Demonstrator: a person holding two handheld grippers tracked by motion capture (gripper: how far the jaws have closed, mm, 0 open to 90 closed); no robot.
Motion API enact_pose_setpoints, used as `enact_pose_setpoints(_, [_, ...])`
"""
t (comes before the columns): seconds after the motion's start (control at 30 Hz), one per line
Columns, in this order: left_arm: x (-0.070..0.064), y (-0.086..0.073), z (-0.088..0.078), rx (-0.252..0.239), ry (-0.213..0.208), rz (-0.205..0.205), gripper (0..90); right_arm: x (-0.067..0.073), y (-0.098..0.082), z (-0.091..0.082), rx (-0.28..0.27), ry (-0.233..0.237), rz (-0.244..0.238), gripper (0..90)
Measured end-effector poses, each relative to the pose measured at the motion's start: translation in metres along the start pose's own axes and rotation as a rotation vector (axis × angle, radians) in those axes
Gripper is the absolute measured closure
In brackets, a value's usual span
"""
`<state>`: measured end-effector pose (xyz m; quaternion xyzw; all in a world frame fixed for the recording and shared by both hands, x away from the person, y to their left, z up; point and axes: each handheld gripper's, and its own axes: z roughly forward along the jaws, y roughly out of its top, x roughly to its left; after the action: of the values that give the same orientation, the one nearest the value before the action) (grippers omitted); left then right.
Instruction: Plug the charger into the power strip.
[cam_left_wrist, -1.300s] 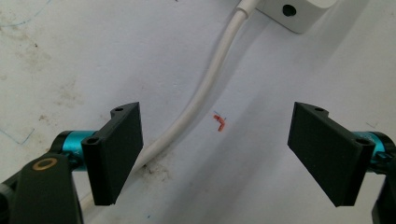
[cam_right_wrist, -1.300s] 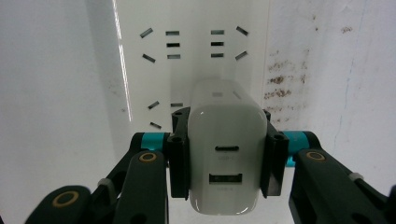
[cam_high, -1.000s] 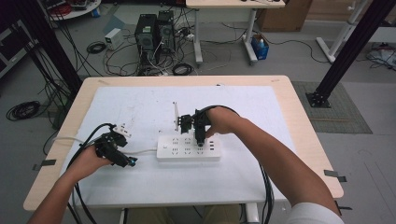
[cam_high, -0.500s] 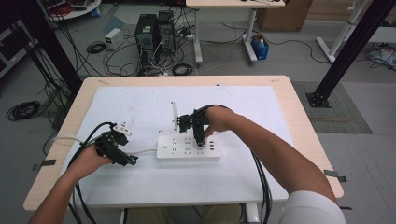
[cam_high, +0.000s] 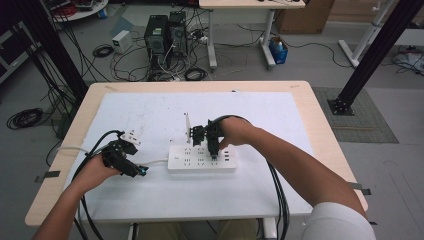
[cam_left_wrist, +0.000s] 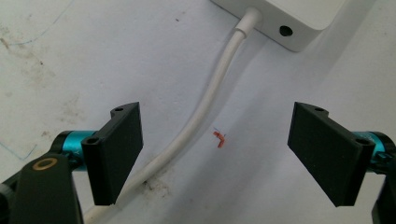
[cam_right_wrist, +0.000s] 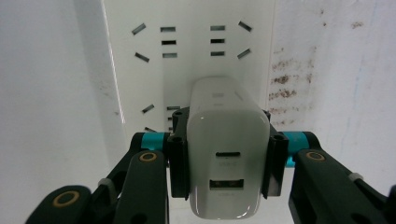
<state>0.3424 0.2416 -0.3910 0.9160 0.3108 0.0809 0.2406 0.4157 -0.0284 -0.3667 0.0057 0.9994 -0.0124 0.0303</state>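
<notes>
My right tongs (cam_right_wrist: 226, 163) clamp the white charger (cam_right_wrist: 227, 154) between their pads, the power strip (cam_right_wrist: 187, 60) just beyond it, while my left tongs (cam_left_wrist: 217, 154) stand apart over the strip's white cord (cam_left_wrist: 210, 100).

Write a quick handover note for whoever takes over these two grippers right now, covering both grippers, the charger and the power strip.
Right gripper: shut on the white USB charger, held over the white power strip near its right end. Whether its prongs are in a socket cannot be told.
Left gripper: open, holding nothing, jaws either side of the strip's white cable on the table, not pressing it.
Done: charger gripped and brought to the strip.
Left: probably seat the charger fully, release it, and steady the strip with the left gripper if it shifts.
</notes>
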Motion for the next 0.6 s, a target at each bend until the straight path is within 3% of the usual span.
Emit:
enact_pose_setpoints(0.03, [0.0, 0.0, 0.0, 0.0, 0.0, 0.0, 18.2, 0.0, 0.0, 0.0, 0.0, 0.0, 0.0, 62.8])
enact_pose_setpoints(0.1, [0.0, -0.001, -0.001, 0.005, 0.004, 0.003, 18.2, -0.009, 0.001, 0.001, 0.0, 0.06, 0.02, 62.7])
enact_pose_setpoints(0.17, [0.0, 0.0, -0.001, 0.003, 0.006, 0.002, 18.2, -0.006, -0.001, 0.001, -0.011, 0.035, -0.002, 62.8])
enact_pose_setpoints(0.2, [0.0, 0.0, 0.0, 0.003, 0.004, -0.002, 18.3, 0.003, -0.002, 0.001, -0.022, -0.011, -0.009, 62.8])
enact_pose_setpoints(0.37, [-0.001, 0.002, 0.002, 0.009, 0.008, 0.007, 18.2, 0.008, -0.007, 0.003, -0.066, -0.05, -0.015, 62.8])
enact_pose_setpoints(0.43, [0.0, 0.003, 0.003, 0.014, 0.008, 0.007, 18.3, 0.006, -0.007, 0.003, -0.059, -0.037, -0.019, 62.8])
enact_pose_setpoints(0.5, [0.0, 0.004, 0.004, 0.027, 0.009, 0.008, 18.3, -0.003, -0.005, 0.003, -0.056, 0.011, -0.017, 62.7])
enact_pose_setpoints(0.6, [-0.002, 0.007, 0.005, 0.021, 0.008, 0.009, 18.2, -0.008, -0.008, 0.004, -0.078, 0.048, 0.015, 62.6])
